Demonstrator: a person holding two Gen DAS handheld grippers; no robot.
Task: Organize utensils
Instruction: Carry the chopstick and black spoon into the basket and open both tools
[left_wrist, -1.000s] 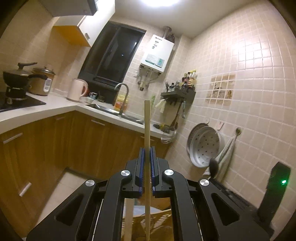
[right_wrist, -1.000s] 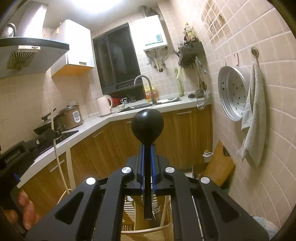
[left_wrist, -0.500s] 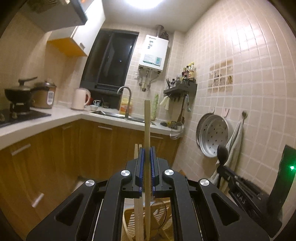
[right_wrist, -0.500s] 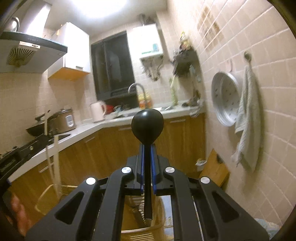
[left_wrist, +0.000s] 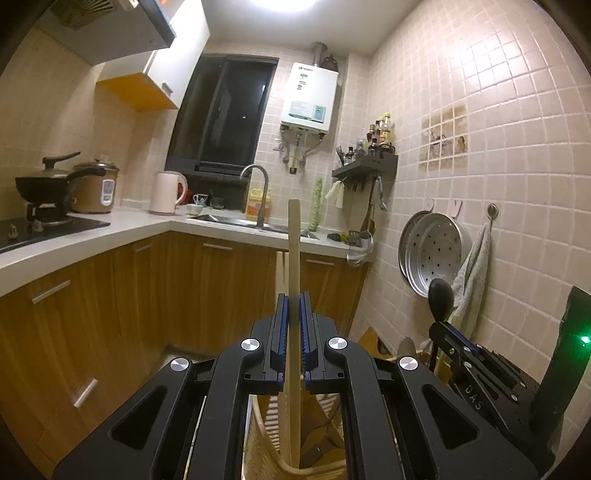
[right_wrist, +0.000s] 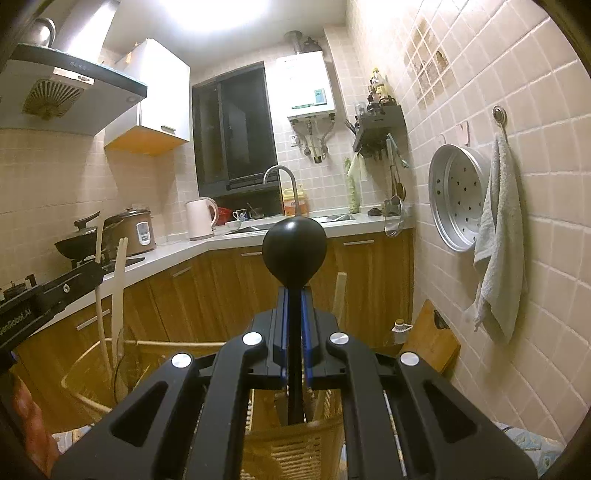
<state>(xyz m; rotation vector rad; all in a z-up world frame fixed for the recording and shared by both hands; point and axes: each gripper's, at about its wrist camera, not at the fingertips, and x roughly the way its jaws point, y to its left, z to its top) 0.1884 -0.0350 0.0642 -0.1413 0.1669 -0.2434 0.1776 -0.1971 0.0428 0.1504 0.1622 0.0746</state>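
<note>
In a tiled kitchen with wooden cabinets, two hand-held grippers are seen above woven holders.

Left gripper (left_wrist: 293, 328): jaws closed tight on a pale wooden stick (left_wrist: 294, 258). The stick is held upright between the blue pads; its top rises above the jaws against the countertop (left_wrist: 110, 236) line, and its lower end reaches down into a woven basket (left_wrist: 266, 435) directly below. More pale sticks are seen standing just behind it.

Right gripper (right_wrist: 294, 321): jaws clamped on the thin handle of a black ladle (right_wrist: 294, 251). The round black head stands upright above the pads; the handle runs down toward a slatted bamboo holder (right_wrist: 291, 446) beneath the gripper. Whether the handle's tip touches the holder's bottom cannot be told.

From the left wrist view, the right gripper and ladle head are visible at lower right, near the hanging steamer tray (left_wrist: 432, 251) and towel (left_wrist: 474, 266). From the right wrist view, the left gripper appears at far left, with a person's fingers (right_wrist: 31, 424) behind it.
</note>
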